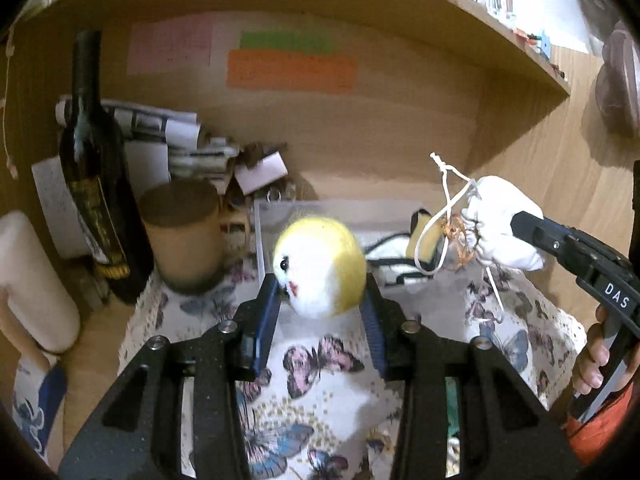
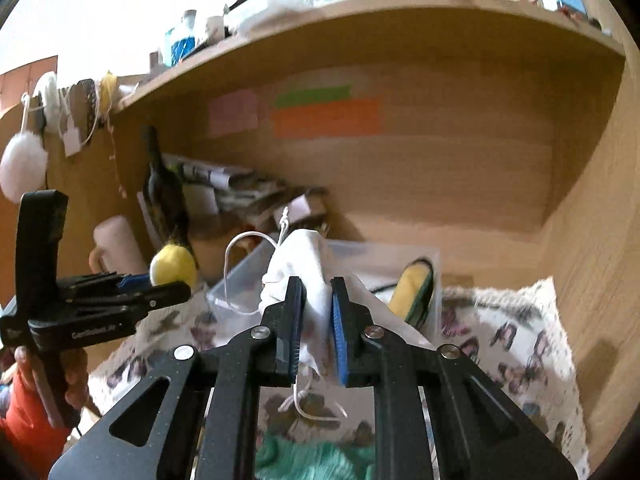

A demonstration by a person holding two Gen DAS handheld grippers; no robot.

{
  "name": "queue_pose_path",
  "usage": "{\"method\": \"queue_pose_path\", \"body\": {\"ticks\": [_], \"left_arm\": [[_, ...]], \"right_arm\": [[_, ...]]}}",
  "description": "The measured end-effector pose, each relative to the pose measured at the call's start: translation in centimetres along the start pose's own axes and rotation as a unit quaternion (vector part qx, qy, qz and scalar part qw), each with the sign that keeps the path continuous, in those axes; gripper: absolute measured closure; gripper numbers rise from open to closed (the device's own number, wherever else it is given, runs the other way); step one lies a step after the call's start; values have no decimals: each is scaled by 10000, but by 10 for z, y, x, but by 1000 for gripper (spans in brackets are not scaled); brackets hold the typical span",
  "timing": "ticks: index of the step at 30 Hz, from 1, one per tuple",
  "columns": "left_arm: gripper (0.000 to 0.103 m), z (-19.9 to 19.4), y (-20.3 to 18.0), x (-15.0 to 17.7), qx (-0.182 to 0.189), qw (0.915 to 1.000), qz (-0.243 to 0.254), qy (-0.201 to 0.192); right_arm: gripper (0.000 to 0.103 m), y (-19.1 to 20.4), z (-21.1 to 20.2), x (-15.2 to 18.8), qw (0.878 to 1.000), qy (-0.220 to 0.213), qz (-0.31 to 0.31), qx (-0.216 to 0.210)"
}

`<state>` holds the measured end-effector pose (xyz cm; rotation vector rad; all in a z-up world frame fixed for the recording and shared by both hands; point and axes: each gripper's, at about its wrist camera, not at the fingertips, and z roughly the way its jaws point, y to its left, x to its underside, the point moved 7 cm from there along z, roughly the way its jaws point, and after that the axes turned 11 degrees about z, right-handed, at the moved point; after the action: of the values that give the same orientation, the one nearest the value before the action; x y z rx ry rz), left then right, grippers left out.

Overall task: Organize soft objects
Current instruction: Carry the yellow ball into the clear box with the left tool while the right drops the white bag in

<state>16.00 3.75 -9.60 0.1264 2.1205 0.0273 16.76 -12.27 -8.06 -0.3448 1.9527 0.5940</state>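
My left gripper point(image 1: 320, 292) is shut on a yellow and white plush chick point(image 1: 320, 266) and holds it above the near edge of a clear plastic bin point(image 1: 304, 210). The chick also shows in the right wrist view point(image 2: 174, 266), held by the left gripper point(image 2: 172, 286). My right gripper point(image 2: 316, 296) is shut on a white drawstring pouch point(image 2: 300, 264), held over the bin point(image 2: 360, 254). In the left wrist view the pouch point(image 1: 500, 224) hangs at the right with its cord loose, in the right gripper point(image 1: 528, 224). A yellow sponge point(image 2: 412, 288) leans inside the bin.
A butterfly-print cloth point(image 1: 320, 392) covers the desk. A dark wine bottle point(image 1: 96, 184), a cardboard tube point(image 1: 184, 236), a white roll point(image 1: 32, 280) and piled papers point(image 1: 168, 140) stand at the left. A wooden shelf point(image 2: 400, 20) hangs overhead. Green fluffy fabric point(image 2: 312, 460) lies below.
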Motion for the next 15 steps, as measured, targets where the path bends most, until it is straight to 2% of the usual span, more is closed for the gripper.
{"method": "queue_pose_path", "body": {"ticks": [9, 15], "left_arm": [[63, 32, 4, -14, -83, 9998, 22, 168], [63, 62, 5, -10, -12, 9988, 40, 492]], "right_arm": [[90, 2, 21, -31, 9996, -262, -84, 26], [90, 0, 52, -34, 9999, -80, -89, 72]]}}
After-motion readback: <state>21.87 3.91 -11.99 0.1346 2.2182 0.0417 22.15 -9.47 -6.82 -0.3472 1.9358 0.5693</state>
